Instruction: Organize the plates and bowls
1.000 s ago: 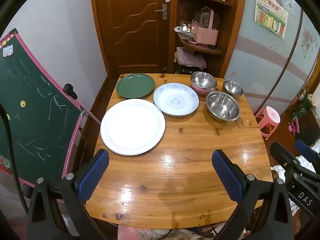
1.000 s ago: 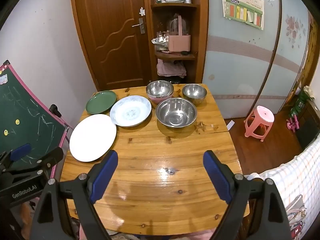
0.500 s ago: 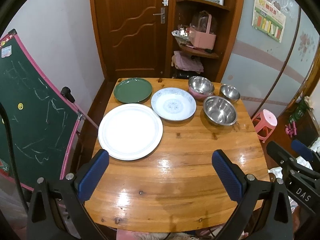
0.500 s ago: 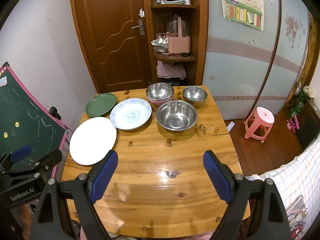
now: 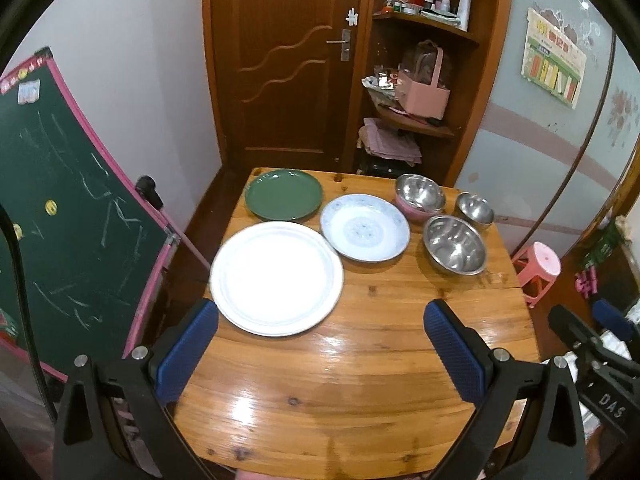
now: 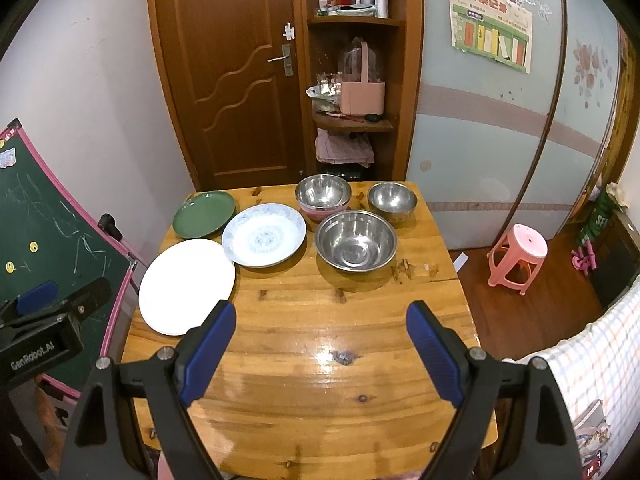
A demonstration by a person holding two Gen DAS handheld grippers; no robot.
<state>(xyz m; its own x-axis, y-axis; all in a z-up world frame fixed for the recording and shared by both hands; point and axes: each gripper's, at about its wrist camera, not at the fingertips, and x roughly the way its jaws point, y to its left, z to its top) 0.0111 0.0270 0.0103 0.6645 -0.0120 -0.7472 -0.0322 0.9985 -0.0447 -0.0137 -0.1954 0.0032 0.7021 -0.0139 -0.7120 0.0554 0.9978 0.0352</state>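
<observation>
On the wooden table [image 5: 360, 360] lie a large white plate [image 5: 276, 278], a green plate [image 5: 283, 194] behind it and a blue-patterned plate [image 5: 365, 227]. To their right stand a large steel bowl [image 5: 454, 244], a small steel bowl [image 5: 475, 209] and a steel bowl nested in a pink bowl [image 5: 419, 197]. The same dishes show in the right wrist view: white plate [image 6: 186, 286], large steel bowl [image 6: 355, 240]. My left gripper [image 5: 320, 350] and right gripper [image 6: 320, 350] are both open and empty, held above the table's near edge.
A green chalkboard [image 5: 60, 216] with a pink frame leans left of the table. A wooden door [image 5: 280, 60] and corner shelves [image 5: 416, 80] stand behind. A pink stool [image 6: 520, 256] sits on the floor at the right. A checked cloth [image 6: 592, 380] lies at near right.
Both grippers have pulled back and risen a little from the table, so the dishes look farther away. Nothing on the table has moved.
</observation>
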